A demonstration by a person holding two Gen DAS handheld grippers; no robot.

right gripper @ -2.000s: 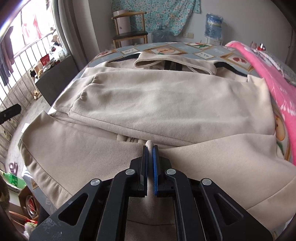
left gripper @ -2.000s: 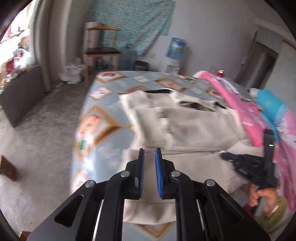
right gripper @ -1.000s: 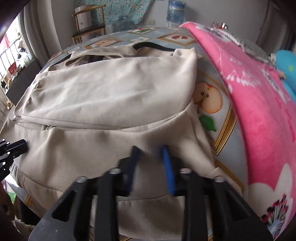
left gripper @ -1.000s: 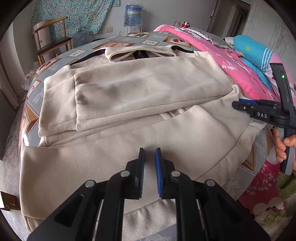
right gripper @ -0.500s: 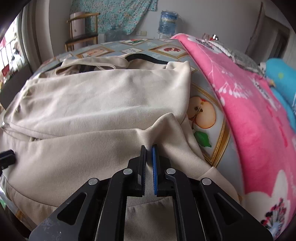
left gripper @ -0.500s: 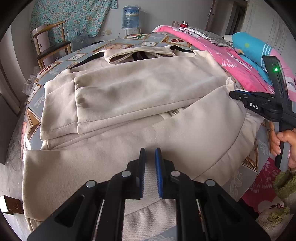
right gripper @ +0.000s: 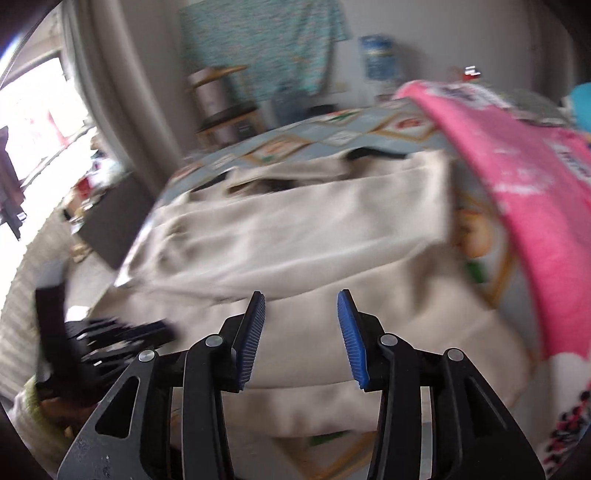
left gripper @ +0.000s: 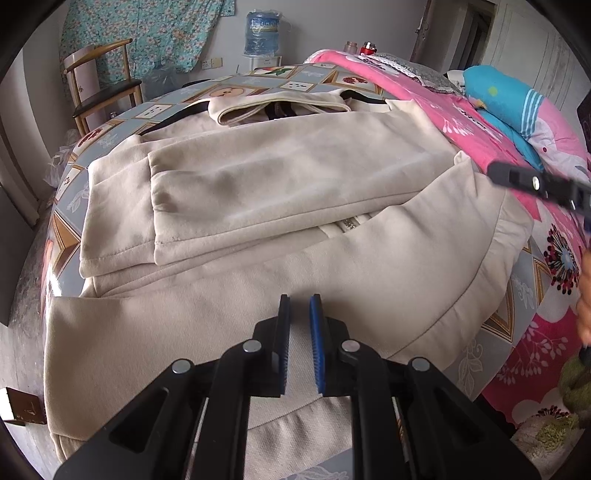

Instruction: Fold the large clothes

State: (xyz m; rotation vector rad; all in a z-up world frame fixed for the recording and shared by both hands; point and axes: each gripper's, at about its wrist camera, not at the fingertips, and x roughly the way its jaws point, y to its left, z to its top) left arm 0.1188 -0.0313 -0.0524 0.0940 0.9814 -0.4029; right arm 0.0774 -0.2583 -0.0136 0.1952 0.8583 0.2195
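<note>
Beige jacket spread across bed, filling centre of left wrist frame; sleeves folded over front, collar toward top centre, hem at lower left

Left gripper at bottom centre, above hem area; jaws narrowly parted, a slim gap, nothing between them

Right gripper at bottom centre of blurred right wrist frame; jaws spread wide, holding nothing, jacket behind them

Pink blanket along right side of bed; wooden chair upper left; water bottle top centre
</note>
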